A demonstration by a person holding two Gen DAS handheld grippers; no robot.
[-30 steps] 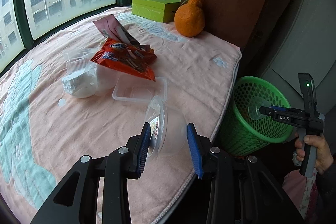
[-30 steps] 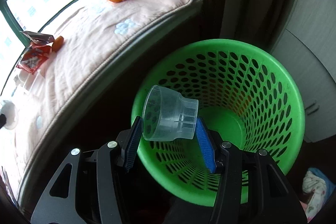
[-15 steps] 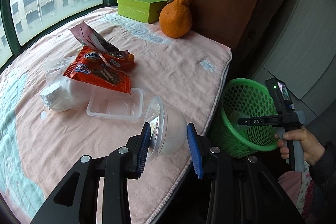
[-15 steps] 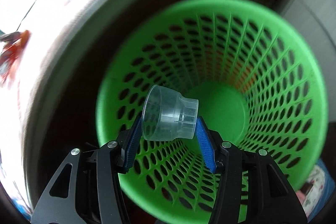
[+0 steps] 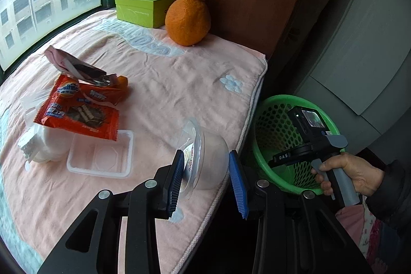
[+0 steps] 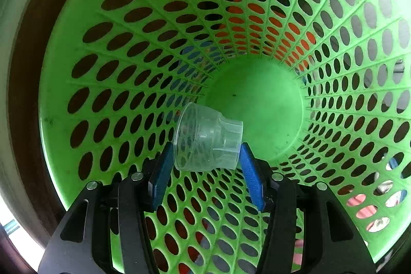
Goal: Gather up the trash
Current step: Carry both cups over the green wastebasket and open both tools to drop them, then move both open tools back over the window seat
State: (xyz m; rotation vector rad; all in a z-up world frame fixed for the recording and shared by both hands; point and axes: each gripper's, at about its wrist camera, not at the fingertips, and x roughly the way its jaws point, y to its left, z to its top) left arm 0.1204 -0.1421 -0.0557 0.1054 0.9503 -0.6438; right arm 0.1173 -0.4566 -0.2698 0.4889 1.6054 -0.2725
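Observation:
My right gripper (image 6: 208, 158) is shut on a small clear plastic cup (image 6: 205, 143) and holds it inside the green basket (image 6: 257, 94), above its bare floor. In the left wrist view the right gripper's body (image 5: 305, 143) reaches into the green basket (image 5: 272, 125) beside the bed. My left gripper (image 5: 206, 171) is shut on a clear lidded plastic cup (image 5: 205, 161) lying on its side over the pink blanket (image 5: 167, 84) near its right edge.
On the blanket lie a red snack wrapper (image 5: 77, 112), a pink wrapper (image 5: 69, 63), a clear plastic tray (image 5: 100, 158) and white crumpled packaging (image 5: 38, 148). A large orange fruit (image 5: 187, 17) and a green box (image 5: 143, 7) stand at the back by the window.
My right gripper has tipped down and moved into the basket with the small cup. My left gripper has carried the lidded cup rightward toward the blanket's edge.

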